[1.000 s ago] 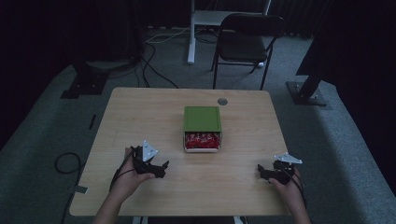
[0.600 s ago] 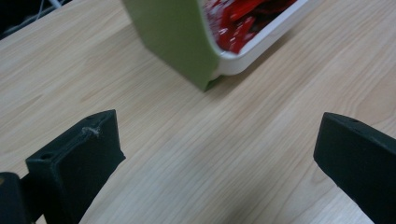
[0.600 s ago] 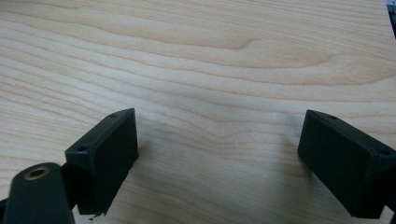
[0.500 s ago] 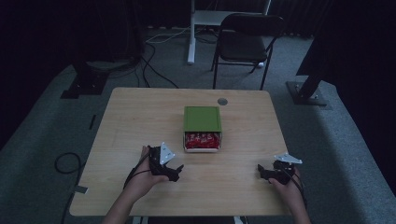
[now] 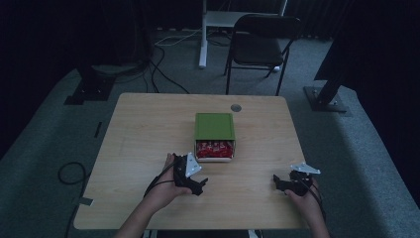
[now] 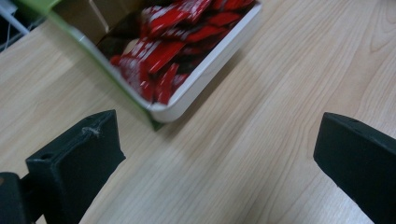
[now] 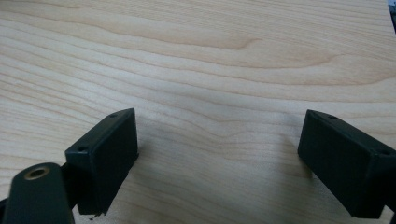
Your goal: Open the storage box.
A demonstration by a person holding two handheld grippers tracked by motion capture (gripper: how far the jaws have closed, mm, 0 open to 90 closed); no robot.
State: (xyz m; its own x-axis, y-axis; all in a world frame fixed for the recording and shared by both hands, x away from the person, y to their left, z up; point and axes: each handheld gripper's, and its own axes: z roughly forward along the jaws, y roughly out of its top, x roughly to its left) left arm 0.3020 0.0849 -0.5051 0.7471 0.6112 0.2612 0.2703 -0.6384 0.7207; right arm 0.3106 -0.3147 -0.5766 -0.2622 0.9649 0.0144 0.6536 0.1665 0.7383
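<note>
Left gripper view, red packets (image 6: 161, 44), lettering blurred

One table (image 5: 148, 134). One box (image 5: 214, 126) with a green lid, just ahead of the left claw (image 5: 197, 182); the red packets (image 5: 213, 147) inside overlap and cannot be counted. Two claws in all, the right claw (image 5: 278, 184) well apart from the box. One chair (image 5: 261, 34) stands far beyond both.

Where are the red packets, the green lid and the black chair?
Shiny red packets (image 6: 161, 35), left gripper view, middle of the pile.
Flat green box lid (image 5: 214, 126), high view, centre of its top.
Black folding chair (image 5: 257, 49), high view, on its seat.
</note>
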